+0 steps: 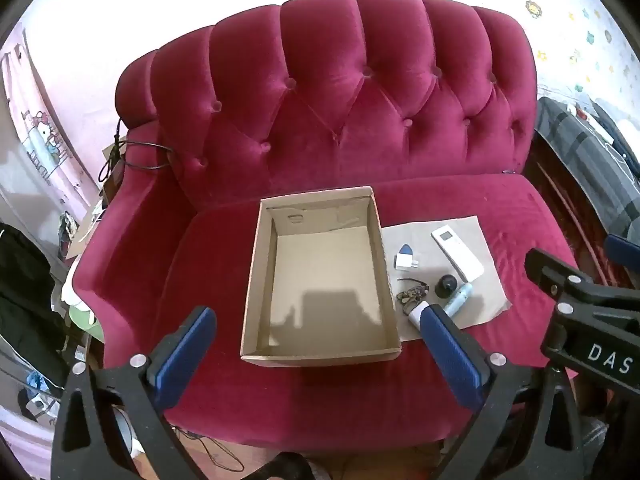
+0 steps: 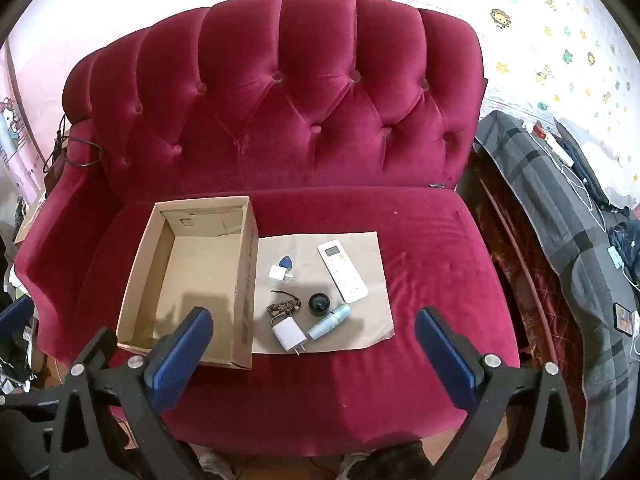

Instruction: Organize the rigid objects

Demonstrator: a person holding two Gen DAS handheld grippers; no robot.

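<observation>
Small rigid objects (image 2: 316, 300) lie on a paper sheet (image 2: 368, 336) right of the empty cardboard box (image 2: 250, 280) on the red sofa (image 2: 400, 380). Both my tongs, left (image 1: 318, 344) and right (image 2: 314, 342), hang released; I'd start with the near charger (image 2: 287, 333), gripping its flat sides.

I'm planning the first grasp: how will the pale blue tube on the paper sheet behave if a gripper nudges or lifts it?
The pale blue tube looks round-bodied and lies on its side, so a sideways nudge would probably roll it, perhaps into the black cap beside it. It seems small and rigid, likely light. Its smooth surface may slip; gripping across its middle seems safest.
</observation>
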